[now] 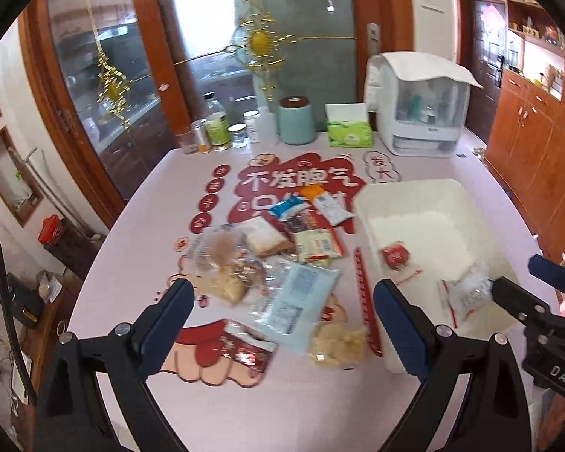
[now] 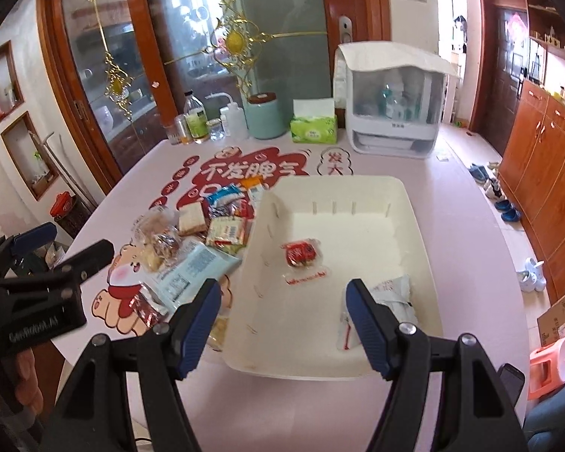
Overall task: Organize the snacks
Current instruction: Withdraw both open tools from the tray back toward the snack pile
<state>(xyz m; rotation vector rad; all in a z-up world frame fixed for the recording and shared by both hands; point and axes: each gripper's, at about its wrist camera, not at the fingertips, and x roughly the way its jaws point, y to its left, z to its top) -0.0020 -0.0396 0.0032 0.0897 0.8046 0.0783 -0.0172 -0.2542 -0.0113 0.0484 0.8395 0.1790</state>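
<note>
A white bin [image 2: 414, 226] stands on the pink table and shows in the left wrist view too [image 1: 467, 203]. In it lie a red snack packet [image 2: 299, 254] and a clear-and-white packet [image 2: 391, 293]. A pile of snack packets [image 1: 267, 260] lies left of the bin, among them a pale blue pouch [image 1: 297, 301], a red foil packet [image 1: 248, 352] and a yellow crisp bag [image 1: 337, 344]. My left gripper [image 1: 282, 324] is open and empty above the pile. My right gripper [image 2: 284, 324] is open and empty over the bin's near edge, beside the clear-and-white packet.
At the table's far edge stand bottles and jars [image 1: 216, 128], a teal canister [image 1: 297, 120], a green tissue box [image 1: 348, 130] and a white covered rack [image 1: 420, 109]. Wooden cabinets [image 2: 546, 173] and shoes on the floor [image 2: 503, 203] are to the right.
</note>
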